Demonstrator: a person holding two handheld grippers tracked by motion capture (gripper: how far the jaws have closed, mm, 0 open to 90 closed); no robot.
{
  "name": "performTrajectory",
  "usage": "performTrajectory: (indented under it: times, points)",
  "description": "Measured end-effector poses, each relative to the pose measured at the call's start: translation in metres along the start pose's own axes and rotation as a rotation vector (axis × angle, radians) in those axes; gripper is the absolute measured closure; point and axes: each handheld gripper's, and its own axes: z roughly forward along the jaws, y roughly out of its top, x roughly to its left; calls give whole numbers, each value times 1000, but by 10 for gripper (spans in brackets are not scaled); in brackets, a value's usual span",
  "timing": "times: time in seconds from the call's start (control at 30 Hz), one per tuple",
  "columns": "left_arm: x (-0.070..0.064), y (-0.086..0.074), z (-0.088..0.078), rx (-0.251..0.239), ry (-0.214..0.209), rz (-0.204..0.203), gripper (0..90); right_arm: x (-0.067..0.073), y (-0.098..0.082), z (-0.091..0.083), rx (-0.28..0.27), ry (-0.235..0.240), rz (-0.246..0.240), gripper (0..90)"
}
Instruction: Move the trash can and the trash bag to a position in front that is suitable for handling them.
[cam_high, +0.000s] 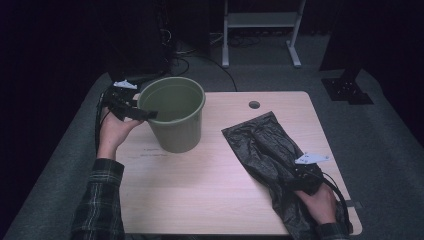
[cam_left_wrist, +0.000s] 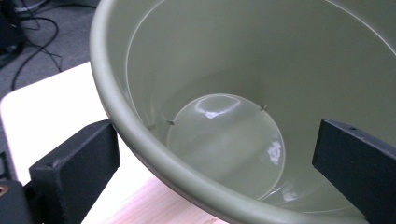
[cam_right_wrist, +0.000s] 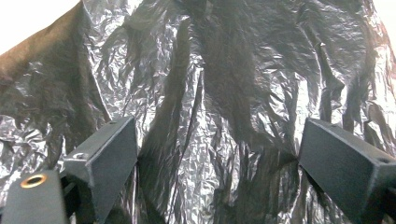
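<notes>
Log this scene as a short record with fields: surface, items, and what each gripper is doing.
surface: light wooden table
bucket: green bucket, upright, empty, at the table's back left
bag: black plastic bag, crumpled, lying flat on the right side
left gripper: left gripper open, jaws astride the bucket's rim, one outside and one inside
right gripper: right gripper open, jaws wide over the bag, nothing pinched
</notes>
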Motion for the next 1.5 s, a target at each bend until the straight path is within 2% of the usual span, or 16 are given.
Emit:
performTrajectory:
  times: [0.37,0.5,0.67,0.83,0.9,0.97,1.5]
  points:
    - [-10,1,2,21,-24,24,0,0,0,0,0,0,0,106]
    - [-20,0,1,35,-40,47,0,0,0,0,0,-1,0,106]
    - [-31,-3,-1,35,-81,74,0,0,0,0,0,0,0,106]
    - [-45,-5,-4,46,-91,100,0,0,0,0,-1,-1,0,106]
    - [-46,-5,-4,47,-96,103,0,0,0,0,-1,-1,0,106]
    - [-56,-8,-5,45,-115,112,0,0,0,0,0,-1,0,106]
    - [-99,-20,-10,31,-184,166,0,0,0,0,0,-2,2,106]
